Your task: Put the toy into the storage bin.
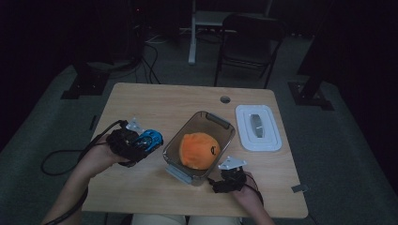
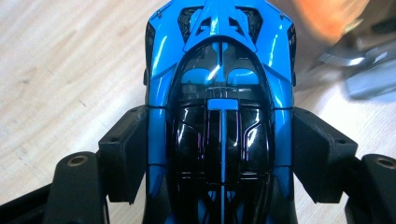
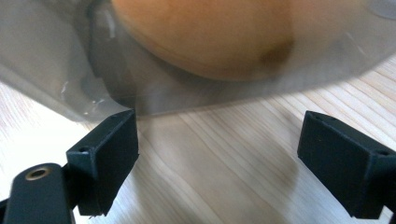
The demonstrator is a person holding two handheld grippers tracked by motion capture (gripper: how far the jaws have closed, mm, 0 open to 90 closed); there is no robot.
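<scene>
high view looks down on the table; both gripper views sit close above it.

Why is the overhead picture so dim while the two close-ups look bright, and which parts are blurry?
High view: dim room, only the table lit. Left gripper view: bright, glare on the sharp blue toy car, container behind it blurred. Right gripper view: tongs sharp, the clear container and orange thing soft.
</scene>
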